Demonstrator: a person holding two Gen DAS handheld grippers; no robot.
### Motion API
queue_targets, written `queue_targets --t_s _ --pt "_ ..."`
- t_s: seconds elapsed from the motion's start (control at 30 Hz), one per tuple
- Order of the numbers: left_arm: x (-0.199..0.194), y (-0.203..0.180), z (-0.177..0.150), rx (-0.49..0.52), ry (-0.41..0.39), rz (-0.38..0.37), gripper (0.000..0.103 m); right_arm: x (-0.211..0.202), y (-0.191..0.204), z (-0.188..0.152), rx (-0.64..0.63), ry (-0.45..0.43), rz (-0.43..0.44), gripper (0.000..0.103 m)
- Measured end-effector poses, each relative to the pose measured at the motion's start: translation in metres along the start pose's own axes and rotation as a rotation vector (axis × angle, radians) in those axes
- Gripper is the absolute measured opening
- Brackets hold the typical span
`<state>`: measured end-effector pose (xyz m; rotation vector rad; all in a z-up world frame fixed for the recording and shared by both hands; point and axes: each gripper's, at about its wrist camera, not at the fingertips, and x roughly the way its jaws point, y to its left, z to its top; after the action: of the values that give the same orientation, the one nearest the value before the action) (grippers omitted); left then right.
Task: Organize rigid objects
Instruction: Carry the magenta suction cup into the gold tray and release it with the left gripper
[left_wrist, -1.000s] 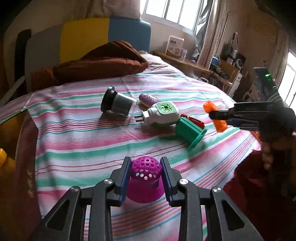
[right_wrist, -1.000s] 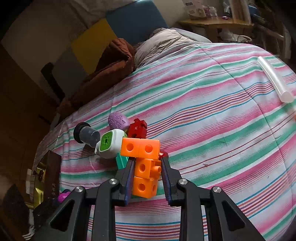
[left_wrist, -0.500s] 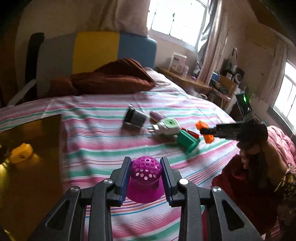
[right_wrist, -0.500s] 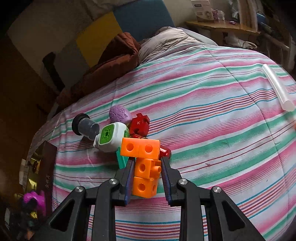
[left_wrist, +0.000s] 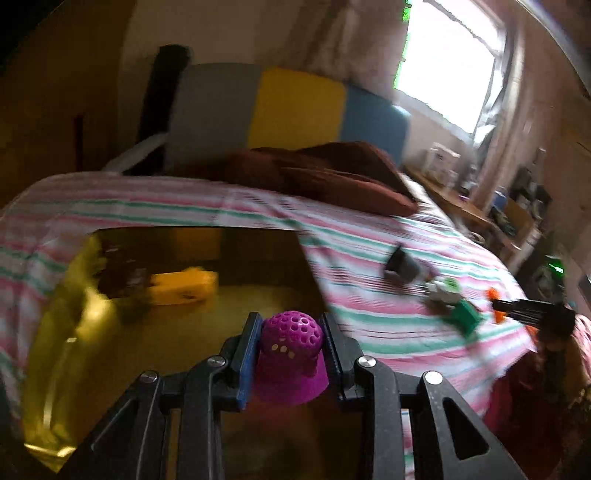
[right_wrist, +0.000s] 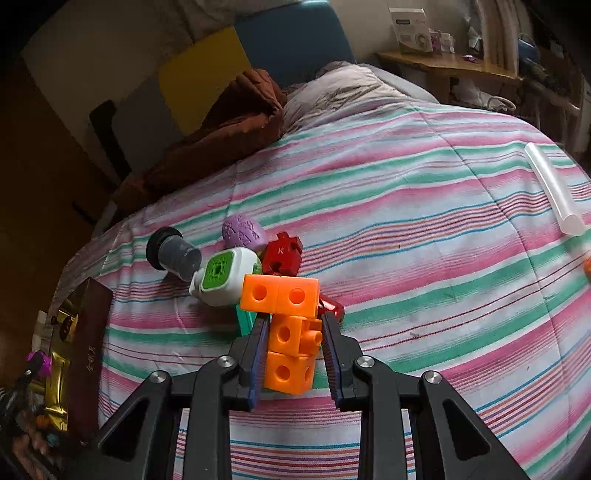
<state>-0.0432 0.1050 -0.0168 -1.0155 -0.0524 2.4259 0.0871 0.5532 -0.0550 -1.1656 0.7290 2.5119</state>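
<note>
The bed (right_wrist: 424, 229) with its pink, green and white striped cover fills both views. At its edge stands a dark box (right_wrist: 86, 354) lined in gold; faint pale writing on its side cannot be read, and its inside is blurred in the left wrist view, with a yellow block (left_wrist: 183, 286) lying in it. On the cover lie a grey jar with black lid (right_wrist: 173, 254), a white and green plug-in device (right_wrist: 225, 275), a lilac oval piece (right_wrist: 242, 232) and a red cube (right_wrist: 282, 254) marked with the letter K. The left gripper (left_wrist: 291, 352) is clamped on a magenta perforated cap (left_wrist: 291, 358) above the box. The right gripper (right_wrist: 293, 354) is clamped on an orange block piece (right_wrist: 290, 328), which hides most of a teal thing (right_wrist: 245, 321)
</note>
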Motion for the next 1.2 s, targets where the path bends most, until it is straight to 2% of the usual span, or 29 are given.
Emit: queue_targets --t_s 0.1,0.3,0.5,0.9,0.97,1.07,1.2 --pt "0.005 0.036 0.002 -0.051 0.024 0.08 0.032 -0.006 -0.002 0.002 0.014 -0.031 0.014 0.028" --pt "0.02 0.095 0.004 -0.126 0.088 0.19 0.032 -0.009 -0.001 0.004 0.016 -0.052 0.012 0.028" --pt "0.036 0.124 0.007 -0.131 0.145 0.267 0.032 -0.009 0.002 0.003 -0.006 -0.051 -0.002 0.028" --pt "0.042 0.143 0.009 -0.186 0.168 0.302 0.033 -0.006 0.0 0.003 -0.006 -0.042 -0.015 0.028" --pt "0.036 0.144 0.007 -0.211 0.155 0.308 0.033 -0.006 0.0 0.003 -0.01 -0.041 -0.017 0.028" --pt "0.013 0.135 0.004 -0.231 0.064 0.306 0.039 -0.006 0.0 0.003 -0.014 -0.041 -0.016 0.028" --pt "-0.006 0.121 -0.008 -0.228 0.001 0.291 0.039 -0.007 0.003 0.002 -0.033 -0.047 -0.017 0.028"
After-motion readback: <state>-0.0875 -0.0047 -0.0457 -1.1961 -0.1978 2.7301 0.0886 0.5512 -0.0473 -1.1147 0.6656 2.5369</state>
